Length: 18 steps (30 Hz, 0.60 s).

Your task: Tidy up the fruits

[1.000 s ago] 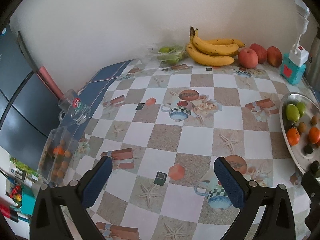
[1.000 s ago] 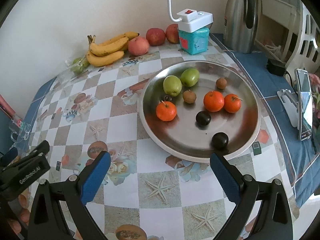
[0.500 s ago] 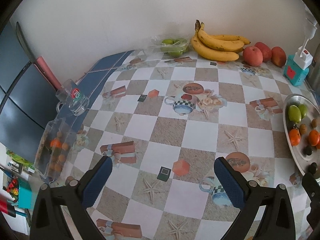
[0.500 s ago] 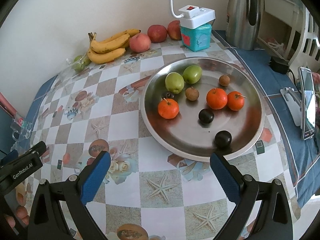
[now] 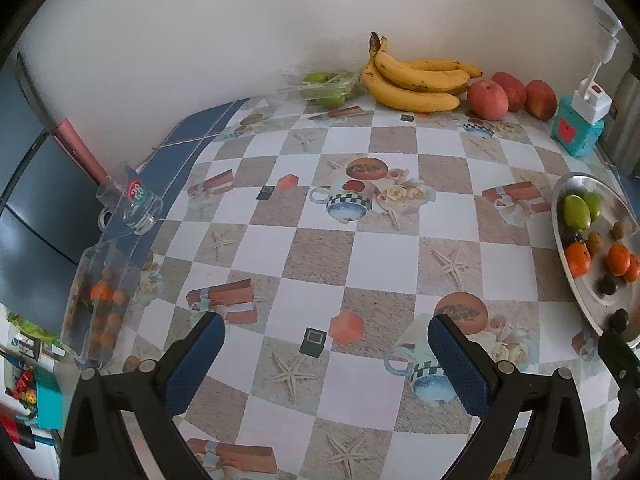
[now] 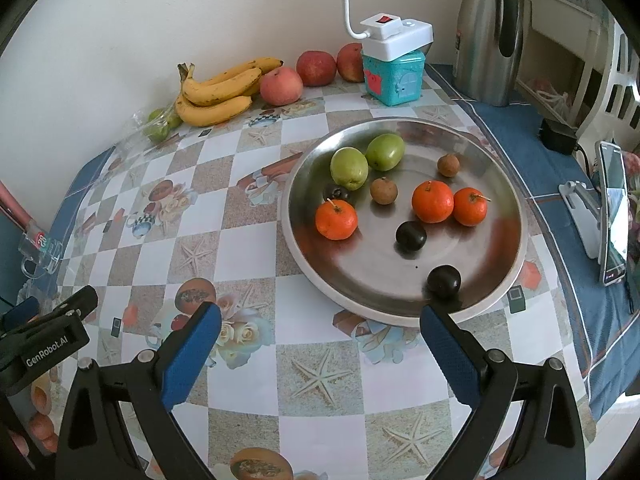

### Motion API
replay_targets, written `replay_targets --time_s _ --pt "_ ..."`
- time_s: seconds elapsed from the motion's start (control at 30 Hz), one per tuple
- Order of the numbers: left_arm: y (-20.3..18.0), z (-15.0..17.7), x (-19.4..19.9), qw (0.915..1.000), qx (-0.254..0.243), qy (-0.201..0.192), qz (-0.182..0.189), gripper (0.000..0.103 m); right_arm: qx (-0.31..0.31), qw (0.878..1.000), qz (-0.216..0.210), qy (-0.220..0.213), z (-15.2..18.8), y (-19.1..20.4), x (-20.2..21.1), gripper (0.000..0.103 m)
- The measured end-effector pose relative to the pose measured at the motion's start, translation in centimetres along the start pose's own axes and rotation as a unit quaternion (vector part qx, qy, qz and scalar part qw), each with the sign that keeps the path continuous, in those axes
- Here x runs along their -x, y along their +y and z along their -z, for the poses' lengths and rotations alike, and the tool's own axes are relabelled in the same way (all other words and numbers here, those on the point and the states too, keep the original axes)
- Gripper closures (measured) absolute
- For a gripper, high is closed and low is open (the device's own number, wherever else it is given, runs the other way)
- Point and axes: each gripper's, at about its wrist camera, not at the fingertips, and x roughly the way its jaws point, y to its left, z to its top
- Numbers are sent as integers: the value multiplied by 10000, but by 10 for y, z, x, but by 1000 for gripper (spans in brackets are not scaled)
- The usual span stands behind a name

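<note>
A round steel tray (image 6: 500, 184) holds two green fruits (image 6: 349, 168), three tangerines (image 6: 433, 201), small brown fruits (image 6: 383, 191) and dark plums (image 6: 411, 236). One plum (image 6: 443, 281) rests at its near rim. My right gripper (image 6: 320, 328) hovers open and empty just in front of that rim. Bananas (image 5: 416, 80), three red apples (image 5: 487, 100) and a bag of green fruit (image 5: 326, 84) lie along the back wall. The left gripper (image 5: 326, 340) is open over bare tablecloth, with the tray's (image 5: 560, 216) edge at far right.
A teal tin with a white power strip (image 6: 394, 68) and a steel kettle (image 6: 490, 36) stand at the back right. A phone on a stand (image 6: 610, 208) sits at the right edge. A glass mug (image 5: 130, 204) and a clear box of small fruits (image 5: 100, 300) sit at the left edge.
Both grippers have drawn back and risen slightly, so the table looks a little farther away. Both stay open and no fruit has moved.
</note>
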Motion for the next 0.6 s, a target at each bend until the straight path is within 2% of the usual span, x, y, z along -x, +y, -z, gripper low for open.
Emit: replay_targets --time_s 0.6 --pt "-3 1 -1 10000 -67 41 17 0 8 10000 17 41 0 -3 -1 3"
